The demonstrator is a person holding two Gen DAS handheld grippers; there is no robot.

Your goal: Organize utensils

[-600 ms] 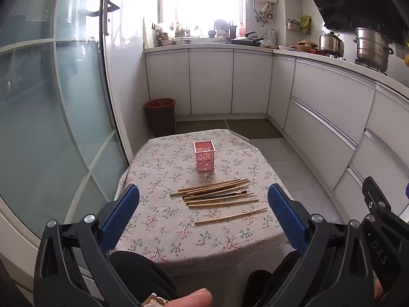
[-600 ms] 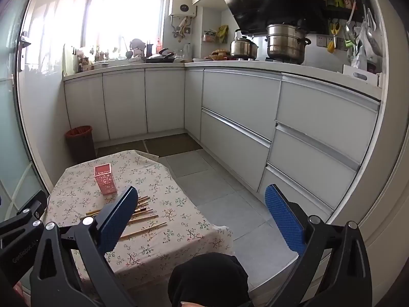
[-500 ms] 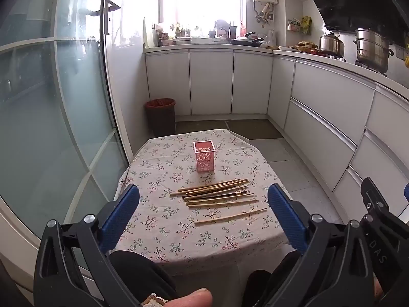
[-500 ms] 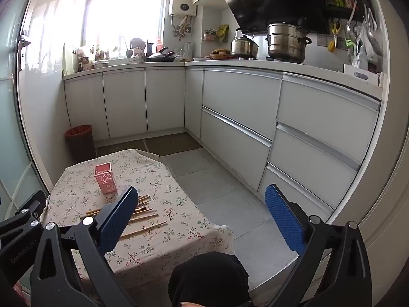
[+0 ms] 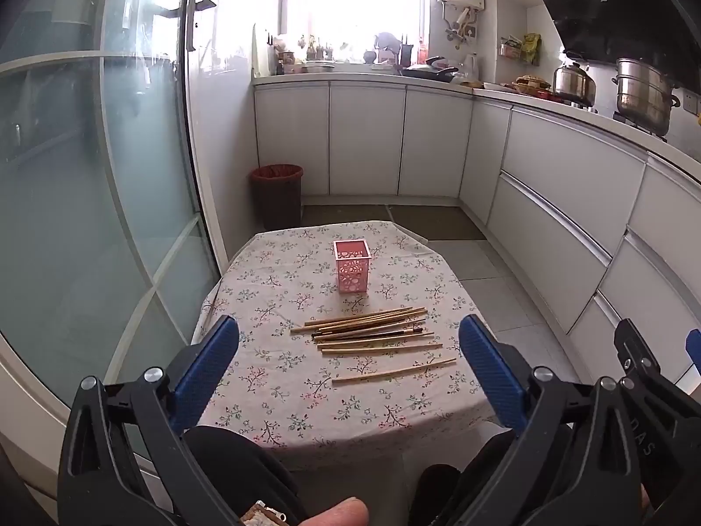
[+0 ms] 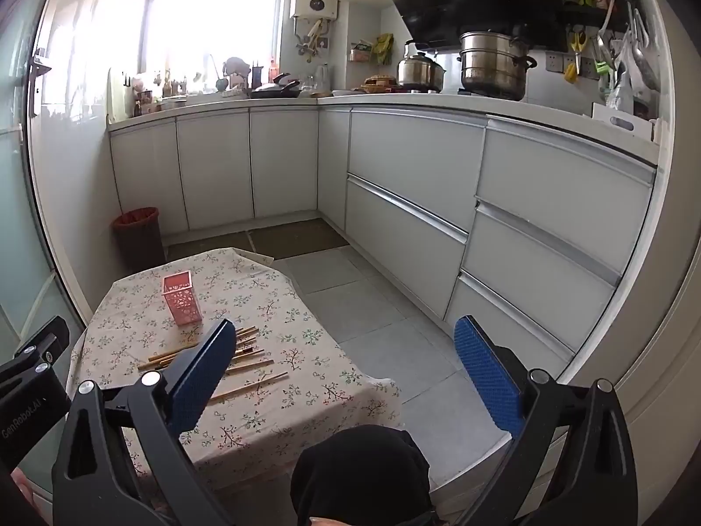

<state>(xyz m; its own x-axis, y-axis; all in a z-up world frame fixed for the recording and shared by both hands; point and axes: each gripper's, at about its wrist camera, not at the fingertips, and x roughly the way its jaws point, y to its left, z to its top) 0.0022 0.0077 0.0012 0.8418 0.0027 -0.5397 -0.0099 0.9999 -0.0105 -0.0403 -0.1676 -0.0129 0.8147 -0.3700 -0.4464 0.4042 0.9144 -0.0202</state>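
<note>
Several wooden chopsticks [image 5: 372, 333] lie loose on a small table with a flowered cloth [image 5: 271, 377]. A pink perforated holder [image 5: 352, 265] stands upright and empty just behind them. My left gripper [image 5: 348, 361] is open and empty, held back from the table's near edge. My right gripper [image 6: 344, 366] is open and empty, to the right of the table over the floor. In the right wrist view the chopsticks [image 6: 245, 361] and the holder [image 6: 182, 298] sit at lower left, partly behind my left finger.
A dark bin [image 5: 277, 195] stands behind the table by a glass sliding door [image 5: 87, 219]. White cabinets [image 6: 407, 219] line the back and right. The tiled floor [image 6: 372, 307] lies right of the table. My knees [image 5: 236, 473] are below the table edge.
</note>
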